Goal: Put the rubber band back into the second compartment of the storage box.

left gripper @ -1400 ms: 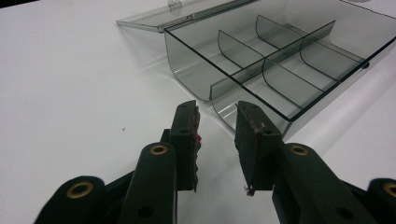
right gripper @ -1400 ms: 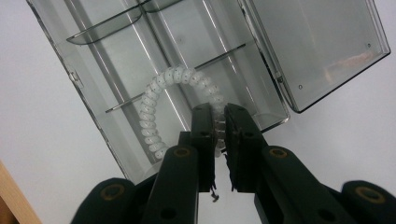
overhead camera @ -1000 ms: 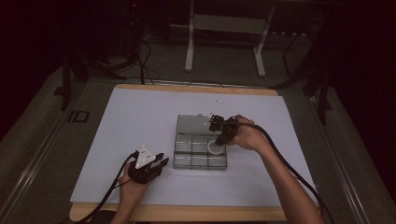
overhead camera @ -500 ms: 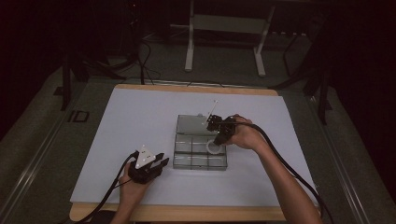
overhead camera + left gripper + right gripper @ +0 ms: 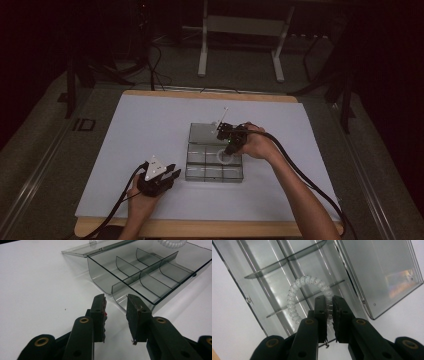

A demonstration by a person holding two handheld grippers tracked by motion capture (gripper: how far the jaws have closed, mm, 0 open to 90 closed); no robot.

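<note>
The right gripper point(image 5: 329, 301) pinches a white spiral hair tie point(image 5: 298, 293) directly over the clear compartment box point(image 5: 200, 172), its loop arching ahead of the jaws above a divider. The left gripper point(image 5: 116, 302), jaws spread and empty, rests just short of the box's near corner.

High overhead view; two close gripper views, compartment box point(image 5: 215, 157) shared.
</note>
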